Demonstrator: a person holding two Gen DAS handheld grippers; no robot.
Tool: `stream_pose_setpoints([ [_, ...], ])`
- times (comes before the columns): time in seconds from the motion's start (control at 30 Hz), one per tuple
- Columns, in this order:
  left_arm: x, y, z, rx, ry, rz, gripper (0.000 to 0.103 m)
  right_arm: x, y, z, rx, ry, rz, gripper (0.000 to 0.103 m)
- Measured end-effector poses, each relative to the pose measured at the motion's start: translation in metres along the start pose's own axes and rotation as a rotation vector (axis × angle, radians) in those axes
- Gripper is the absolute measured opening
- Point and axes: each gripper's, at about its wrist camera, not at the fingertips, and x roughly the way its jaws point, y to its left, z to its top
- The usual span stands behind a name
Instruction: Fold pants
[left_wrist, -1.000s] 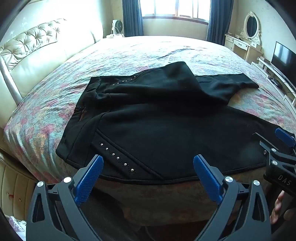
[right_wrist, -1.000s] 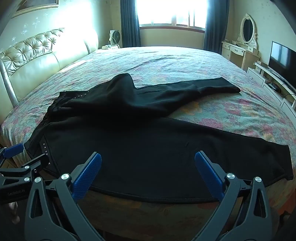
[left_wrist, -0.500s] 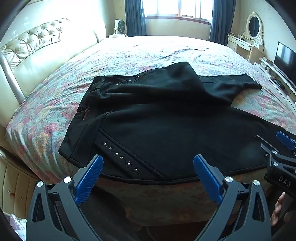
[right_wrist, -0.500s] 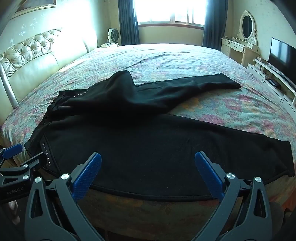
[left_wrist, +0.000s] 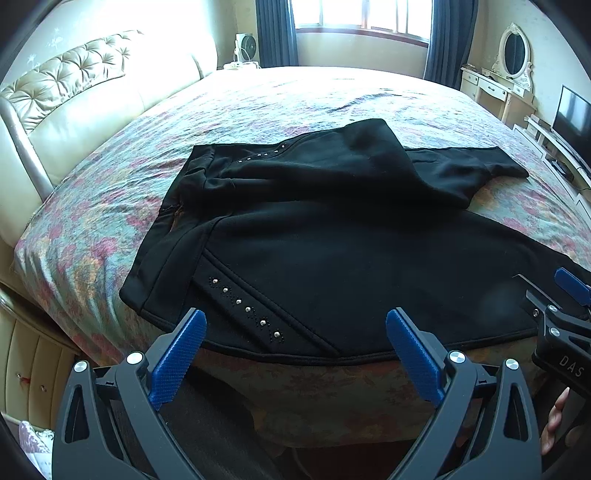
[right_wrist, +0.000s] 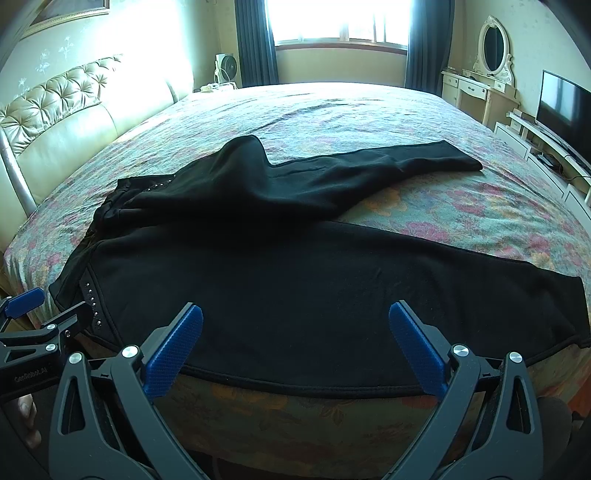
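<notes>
Lying just ahead of both spread, empty grippers: black pants.

The right tongs read "DAS"; the left tongs read "GenRobot.AI".

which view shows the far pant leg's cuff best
The right wrist view: the far leg lies in full there, out to its cuff, flat on the bed. The left wrist view looks more at the waist and studs; its far leg is foreshortened, cuff small and partly bunched.
</notes>
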Motion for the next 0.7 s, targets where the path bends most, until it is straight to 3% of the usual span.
stream_pose_setpoints([
  [0.7, 0.0019, 0.0009, -0.0004, -0.007, 0.014, 0.001, 0.097, 0.0022, 0.0024, -0.0032, -0.002, 0.008, 0.002, 0.101],
])
